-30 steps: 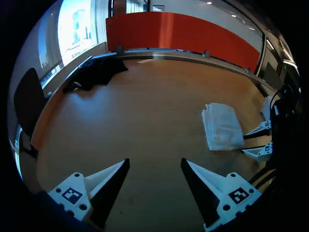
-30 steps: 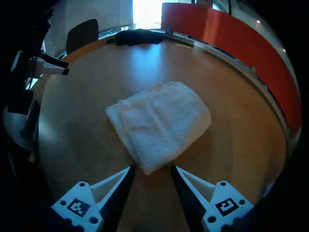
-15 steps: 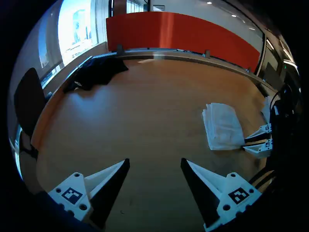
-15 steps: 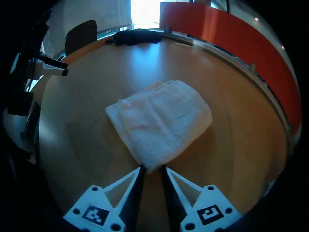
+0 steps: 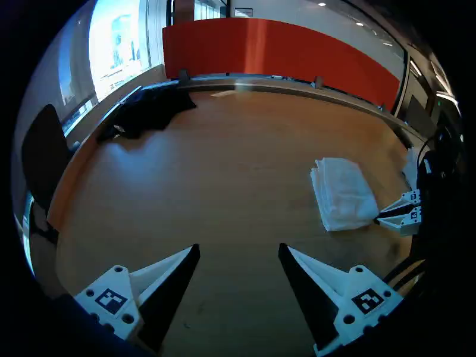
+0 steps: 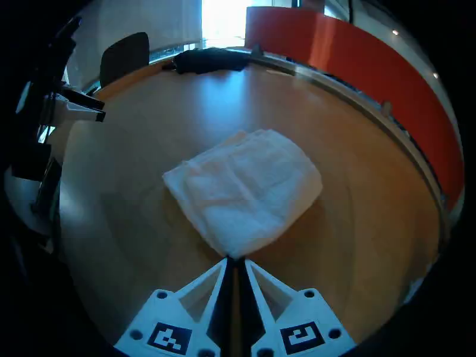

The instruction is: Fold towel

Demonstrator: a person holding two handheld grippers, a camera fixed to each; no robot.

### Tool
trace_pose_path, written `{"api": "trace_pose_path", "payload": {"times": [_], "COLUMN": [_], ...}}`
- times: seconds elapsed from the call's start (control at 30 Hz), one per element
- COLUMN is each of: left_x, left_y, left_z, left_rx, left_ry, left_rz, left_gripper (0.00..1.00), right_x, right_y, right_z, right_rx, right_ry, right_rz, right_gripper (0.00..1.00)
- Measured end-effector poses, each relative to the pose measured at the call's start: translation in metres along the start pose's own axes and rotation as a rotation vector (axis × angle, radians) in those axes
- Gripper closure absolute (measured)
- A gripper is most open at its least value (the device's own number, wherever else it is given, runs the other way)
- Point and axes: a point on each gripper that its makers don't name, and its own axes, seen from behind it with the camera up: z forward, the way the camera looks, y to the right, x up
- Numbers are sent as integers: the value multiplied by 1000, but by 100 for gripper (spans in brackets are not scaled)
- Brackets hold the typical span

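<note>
Task status: the towel lies on the table as a compact, layered rectangle, flat and with its edges roughly aligned. Folding appears complete or nearly so. At most a final fold or a squaring-up remains, and that is a judgement only.

Right gripper: the fingers are drawn almost together, leaving only a thin slit. Nothing is visible between them. The tips sit just short of the towel's nearest corner, and contact with the cloth cannot be confirmed.

Left gripper: the fingers are spread wide and hold nothing. It hangs over bare table, well apart from the towel.

Beyond the towel, a dark cloth lies at the table's far edge.
</note>
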Motion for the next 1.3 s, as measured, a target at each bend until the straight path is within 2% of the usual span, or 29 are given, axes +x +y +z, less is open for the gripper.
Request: {"api": "trace_pose_path", "payload": {"times": [0.17,0.3,0.57,0.77,0.97,1.3], "left_x": [3,9,26,38,48,56], "left_y": [1,3,10,14,21,30], "left_z": [0,-1,-4,-5,-6,-7], "left_rx": [-4,-9,-28,-41,-57,-74], "left_ry": [7,22,60,84,101,114], "left_rz": [1,0,0,5,11,28], "left_gripper": [2,1,2,1,2,1], "right_x": [22,50,114,146,158,152], "right_y": [5,14,32,46,64,100], "right_z": [-12,-27,-69,-106,-134,-164], "right_rx": [-13,-34,-73,-105,-147,-215], "right_ry": [36,78,163,206,222,230], "right_rz": [-15,-47,-119,-151,-164,-132], "right_gripper": [95,95,95,95,95,96]}}
